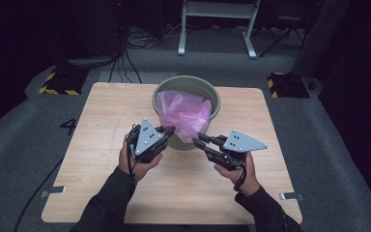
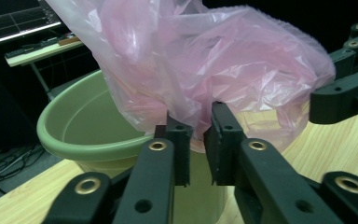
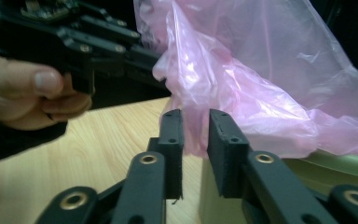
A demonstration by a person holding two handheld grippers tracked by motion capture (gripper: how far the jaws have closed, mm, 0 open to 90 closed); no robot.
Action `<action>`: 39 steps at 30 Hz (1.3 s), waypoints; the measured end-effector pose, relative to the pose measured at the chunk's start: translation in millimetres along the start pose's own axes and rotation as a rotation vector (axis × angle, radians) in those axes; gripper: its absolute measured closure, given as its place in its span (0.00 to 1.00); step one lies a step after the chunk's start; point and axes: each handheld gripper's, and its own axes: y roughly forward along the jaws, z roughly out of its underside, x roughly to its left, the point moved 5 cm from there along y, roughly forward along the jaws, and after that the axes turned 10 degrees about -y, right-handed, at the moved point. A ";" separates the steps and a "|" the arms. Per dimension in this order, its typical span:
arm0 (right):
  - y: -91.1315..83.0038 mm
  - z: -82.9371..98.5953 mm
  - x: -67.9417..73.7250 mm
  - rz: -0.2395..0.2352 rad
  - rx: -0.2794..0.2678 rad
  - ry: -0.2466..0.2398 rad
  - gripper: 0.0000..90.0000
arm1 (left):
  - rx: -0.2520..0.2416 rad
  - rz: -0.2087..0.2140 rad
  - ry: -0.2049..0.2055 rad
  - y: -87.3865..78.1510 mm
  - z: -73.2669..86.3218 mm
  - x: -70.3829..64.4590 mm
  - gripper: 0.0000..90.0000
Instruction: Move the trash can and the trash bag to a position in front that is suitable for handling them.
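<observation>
Left gripper (image 2: 196, 135): jaws slightly parted, film of the pink bag (image 2: 214, 70) between their tips; whether they grip it I cannot tell.
Right gripper (image 3: 195, 126): jaws slightly parted at the bag's lower edge, grip unclear.
Bag: bunched in the green bucket (image 1: 186, 87), spilling over its 6 o'clock rim.
Bucket: at the bench's (image 1: 106, 116) 12 o'clock side.
</observation>
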 end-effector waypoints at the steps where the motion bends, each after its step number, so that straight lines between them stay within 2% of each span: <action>1: -0.2 -1.2 0.4 0.008 0.008 -0.026 0.74 | 0.001 -0.008 0.005 0.1 -0.4 0.5 0.91; 4: -1.3 -9.5 2.5 0.060 0.048 -0.146 0.54 | 0.012 -0.007 0.019 0.9 -0.9 0.4 0.92; 6: -4.4 -18.3 3.1 0.089 0.056 -0.211 0.50 | 0.016 -0.008 0.027 1.5 -1.1 -0.7 0.92; 7: -4.4 -18.3 3.1 0.089 0.056 -0.211 0.50 | 0.016 -0.008 0.027 1.5 -1.1 -0.7 0.92; 8: -8.6 -29.5 2.2 0.120 0.052 -0.262 0.48 | 0.023 -0.014 0.040 2.4 -1.0 -1.8 0.92; 10: -12.9 -42.2 1.6 0.151 0.043 -0.310 0.47 | 0.028 -0.021 0.049 3.0 -0.8 -2.5 0.92; 11: -14.5 -48.6 2.6 0.152 0.035 -0.331 0.48 | 0.029 -0.019 0.056 3.5 -0.9 -3.0 0.92; 14: -13.0 -61.7 11.2 0.110 0.033 -0.398 0.53 | 0.028 -0.021 0.057 4.4 -1.5 -4.2 0.92; 16: -7.4 -64.0 16.8 0.067 0.045 -0.419 0.56 | 0.029 -0.023 0.059 4.2 -1.8 -3.8 0.92; 19: 3.8 -59.8 17.7 0.052 0.084 -0.449 0.59 | 0.030 -0.020 0.061 3.2 -1.6 -3.6 0.92; 22: 14.6 -51.7 12.0 0.041 0.133 -0.433 0.59 | 0.033 -0.015 0.066 1.9 -1.4 -3.0 0.92; 27: 26.5 -39.5 -4.0 0.053 0.194 -0.393 0.60 | 0.034 -0.011 0.067 0.5 -1.1 -1.9 0.91; 30: 30.9 -35.2 -11.3 0.039 0.214 -0.360 0.73 | 0.034 -0.010 0.066 0.4 -1.2 -1.7 0.90; 32: 32.9 -34.5 -13.7 0.030 0.219 -0.354 0.88 | 0.031 -0.011 0.070 1.4 -1.5 -2.1 0.87; 35: 35.2 -34.6 -16.3 0.029 0.229 -0.349 0.97 | 0.030 -0.020 0.055 3.2 -1.3 -1.8 0.75; 37: 35.3 -35.5 -18.6 0.037 0.218 -0.325 0.98 | 0.031 -0.044 0.038 5.2 -0.4 -0.8 0.57; 39: 34.8 -36.1 -20.3 0.046 0.210 -0.311 0.99 | 0.032 -0.051 0.028 6.0 0.1 -0.4 0.42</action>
